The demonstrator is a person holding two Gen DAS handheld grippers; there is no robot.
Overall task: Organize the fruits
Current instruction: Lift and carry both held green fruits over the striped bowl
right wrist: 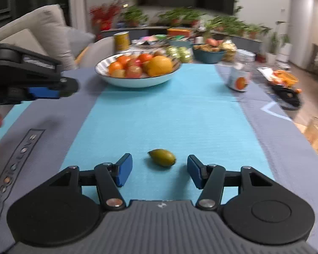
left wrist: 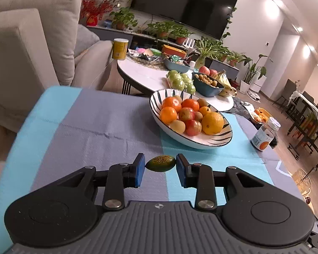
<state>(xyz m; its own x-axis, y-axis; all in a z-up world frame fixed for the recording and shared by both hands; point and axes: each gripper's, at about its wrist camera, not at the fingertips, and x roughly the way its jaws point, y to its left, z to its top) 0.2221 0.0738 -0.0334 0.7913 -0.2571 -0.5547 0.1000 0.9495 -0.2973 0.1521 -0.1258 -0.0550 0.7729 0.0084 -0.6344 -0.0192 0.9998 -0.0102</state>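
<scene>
1. Right up against my left camera, the left gripper [left wrist: 160,167] has its jaws clamped on a small green fruit [left wrist: 160,163], pinched end to end between the blue pads and held above the striped cloth [left wrist: 91,127].
2. My right gripper [right wrist: 160,169] has its jaws apart, with a second green fruit [right wrist: 162,157] lying on the light-blue band of the cloth between them, not touched by either pad.
3. Ahead sits the striped bowl [left wrist: 209,141], already well filled with oranges [left wrist: 212,122], small red apples and a few brownish fruits. I judge the sorting mostly done: one green fruit is in hand, one is left on the cloth, and neither is in the bowl yet.
4. A small bottle with an orange on its label [left wrist: 265,134] stands near the cloth's far right edge, well apart from the bowl.
5. Beyond the table is a white oval coffee table [left wrist: 146,76] crowded with green apples, a dark blue bowl, bananas and a yellow can.
6. Around it I see a beige sofa, a wall television and a row of potted plants.
</scene>
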